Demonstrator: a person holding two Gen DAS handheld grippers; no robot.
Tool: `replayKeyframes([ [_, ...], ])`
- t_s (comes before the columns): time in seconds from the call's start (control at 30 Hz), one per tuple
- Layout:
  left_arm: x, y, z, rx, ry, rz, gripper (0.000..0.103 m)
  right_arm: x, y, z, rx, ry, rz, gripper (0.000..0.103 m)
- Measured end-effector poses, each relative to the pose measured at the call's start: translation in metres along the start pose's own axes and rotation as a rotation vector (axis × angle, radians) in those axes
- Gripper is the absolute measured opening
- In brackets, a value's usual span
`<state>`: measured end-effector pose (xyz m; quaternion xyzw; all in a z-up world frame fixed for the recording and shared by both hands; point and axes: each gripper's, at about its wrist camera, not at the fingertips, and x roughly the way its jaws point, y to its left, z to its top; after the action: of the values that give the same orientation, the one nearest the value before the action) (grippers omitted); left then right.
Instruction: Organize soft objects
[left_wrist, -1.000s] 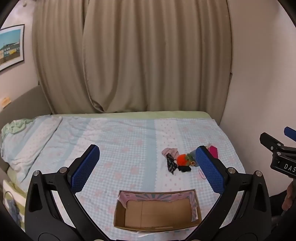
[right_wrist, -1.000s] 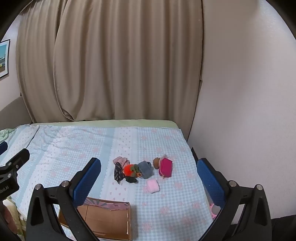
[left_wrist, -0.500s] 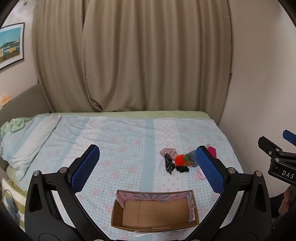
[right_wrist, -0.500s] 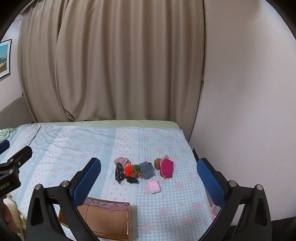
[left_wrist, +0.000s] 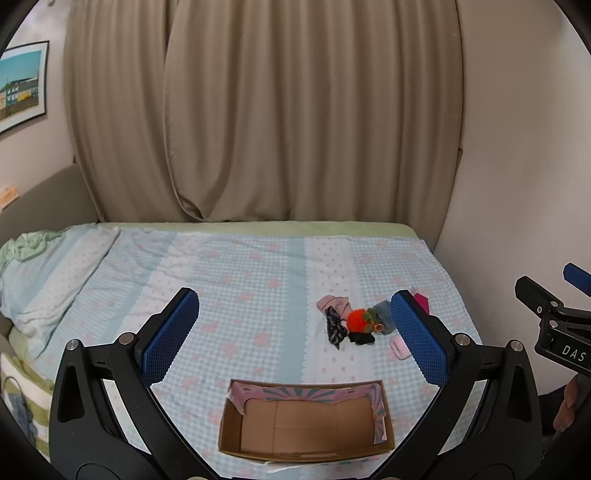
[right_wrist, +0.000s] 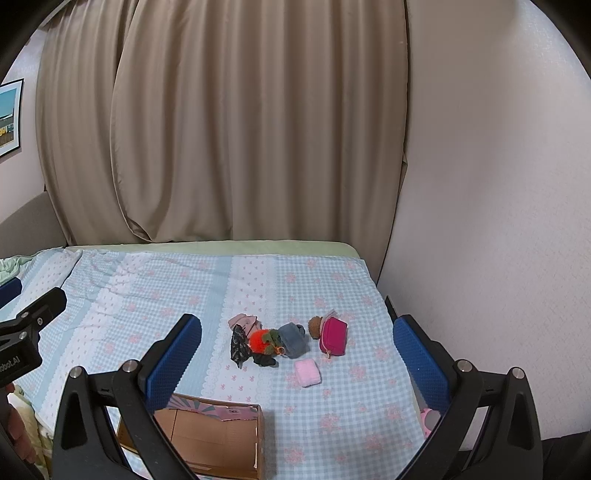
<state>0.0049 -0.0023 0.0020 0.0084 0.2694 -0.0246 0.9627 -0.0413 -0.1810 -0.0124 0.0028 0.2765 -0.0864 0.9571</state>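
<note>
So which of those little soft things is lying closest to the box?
The pale pink square pad. It lies apart from the cluster, on the side toward the cardboard box; the magenta pouch lies further back.

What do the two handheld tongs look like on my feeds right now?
Both the left tongs and right tongs have black plastic frames with triangular cut-outs, silver screws, and blue textured pads. The right unit's body carries white lettering reading "DAS". No cables or sleeves show.
</note>
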Motion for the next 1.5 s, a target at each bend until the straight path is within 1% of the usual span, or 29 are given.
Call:
replayKeyframes([
  [0.8, 0.003, 0.001, 0.004, -0.005, 0.007, -0.01, 0.103, 0.0, -0.001, 0.0, 0.008, -0.001, 0.002, 0.103],
  [1.5, 0.012, 0.005, 0.005, -0.008, 0.012, -0.021, 0.103, 0.001, -0.002, -0.001, 0.011, -0.002, 0.004, 0.103],
])
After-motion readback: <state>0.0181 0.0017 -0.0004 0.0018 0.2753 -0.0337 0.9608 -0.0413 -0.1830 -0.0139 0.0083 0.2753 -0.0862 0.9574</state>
